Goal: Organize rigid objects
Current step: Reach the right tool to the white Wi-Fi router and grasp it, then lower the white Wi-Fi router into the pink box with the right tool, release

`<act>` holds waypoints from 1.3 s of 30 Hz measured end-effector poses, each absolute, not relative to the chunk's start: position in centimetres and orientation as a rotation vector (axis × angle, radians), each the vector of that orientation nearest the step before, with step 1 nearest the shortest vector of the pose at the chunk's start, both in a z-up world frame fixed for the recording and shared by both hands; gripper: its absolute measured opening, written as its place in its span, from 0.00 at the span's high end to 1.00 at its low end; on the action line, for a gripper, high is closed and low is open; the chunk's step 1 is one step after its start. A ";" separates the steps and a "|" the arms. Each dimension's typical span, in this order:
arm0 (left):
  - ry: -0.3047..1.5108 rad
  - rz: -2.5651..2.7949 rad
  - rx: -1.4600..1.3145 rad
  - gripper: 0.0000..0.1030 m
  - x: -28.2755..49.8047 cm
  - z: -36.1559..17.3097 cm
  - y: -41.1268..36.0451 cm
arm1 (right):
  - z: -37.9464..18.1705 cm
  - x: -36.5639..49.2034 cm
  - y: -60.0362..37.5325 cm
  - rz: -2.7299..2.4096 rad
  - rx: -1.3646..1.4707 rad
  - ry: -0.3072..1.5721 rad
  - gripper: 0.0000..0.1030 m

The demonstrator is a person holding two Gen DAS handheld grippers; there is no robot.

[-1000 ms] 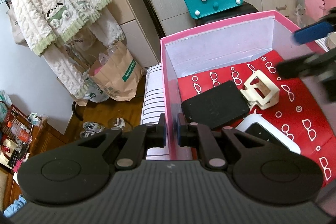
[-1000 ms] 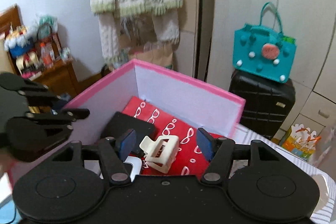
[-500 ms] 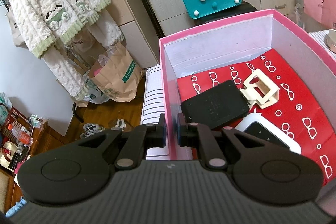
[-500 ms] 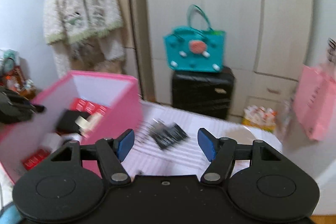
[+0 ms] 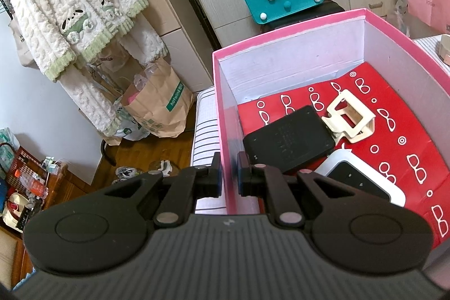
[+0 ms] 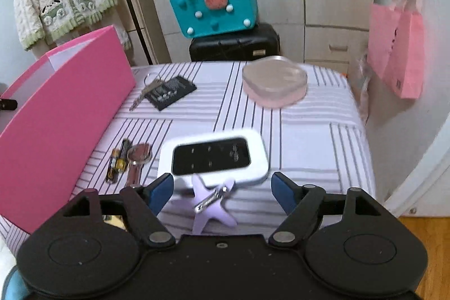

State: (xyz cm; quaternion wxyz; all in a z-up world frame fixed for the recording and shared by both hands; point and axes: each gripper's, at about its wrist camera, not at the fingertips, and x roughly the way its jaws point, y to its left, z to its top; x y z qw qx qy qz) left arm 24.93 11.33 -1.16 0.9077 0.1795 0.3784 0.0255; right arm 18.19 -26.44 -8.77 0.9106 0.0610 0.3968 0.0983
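Left wrist: fingers pinch the pink box's near wall, steadying it. Right wrist: right gripper, jaws just widened and empty, has the purple star clip between them at six o'clock, white device at twelve.

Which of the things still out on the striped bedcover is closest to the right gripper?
The lilac star-shaped clip. It lies between the open right gripper fingers, nearer than the white device, batteries, keys or clear case.
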 end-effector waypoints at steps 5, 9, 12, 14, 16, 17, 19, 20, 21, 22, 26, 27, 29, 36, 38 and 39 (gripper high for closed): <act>0.781 0.054 0.378 0.91 24.9 -1.2 11.3 | -9.4 18.7 -26.3 0.269 0.154 0.831 0.18; 0.779 0.054 0.387 0.91 24.9 -1.2 11.2 | -9.7 20.3 -25.4 0.295 0.125 0.831 0.15; 0.779 0.054 0.383 0.91 24.9 -1.3 11.2 | -9.5 22.3 -24.4 0.333 0.108 0.841 0.12; 0.779 0.054 0.383 0.91 24.9 -1.3 11.2 | -9.4 23.7 -23.8 0.339 0.090 0.849 0.11; 0.779 0.054 0.383 0.91 24.9 -1.3 11.2 | -9.4 25.1 -23.0 0.344 0.079 0.862 0.11; 0.779 0.054 0.383 0.91 24.9 -1.3 11.2 | -9.4 25.8 -22.7 0.345 0.079 0.865 0.11; 0.779 0.054 0.383 0.91 24.9 -1.3 11.2 | -9.5 26.7 -22.0 0.337 0.063 0.861 0.11; 0.779 0.054 0.383 0.91 24.9 -1.3 11.2 | -9.5 26.9 -21.7 0.320 0.051 0.854 0.14; 0.779 0.053 0.382 0.91 24.9 -1.3 11.2 | -9.5 26.9 -21.5 0.297 0.039 0.841 0.28; 0.779 0.053 0.380 0.91 24.8 -1.3 11.2 | -9.5 26.9 -21.1 0.276 -0.001 0.830 0.35; 0.779 0.051 0.374 0.91 24.9 -1.3 11.3 | -9.1 26.6 -21.5 0.276 -0.003 0.842 0.35; 0.780 0.050 0.370 0.91 24.9 -1.3 11.3 | -9.1 26.4 -21.7 0.275 0.012 0.848 0.35; 0.780 0.051 0.372 0.91 25.0 -1.3 11.3 | -9.0 26.0 -21.8 0.273 -0.001 0.859 0.32; 0.781 0.052 0.371 0.91 25.0 -1.4 11.2 | -8.8 25.5 -21.2 0.262 -0.060 0.871 0.36; 0.781 0.051 0.369 0.91 25.0 -1.3 11.3 | -8.1 25.5 -21.3 0.258 -0.061 0.855 0.36; 0.781 0.052 0.369 0.91 25.0 -1.3 11.3 | -7.7 25.5 -21.5 0.260 -0.055 0.849 0.36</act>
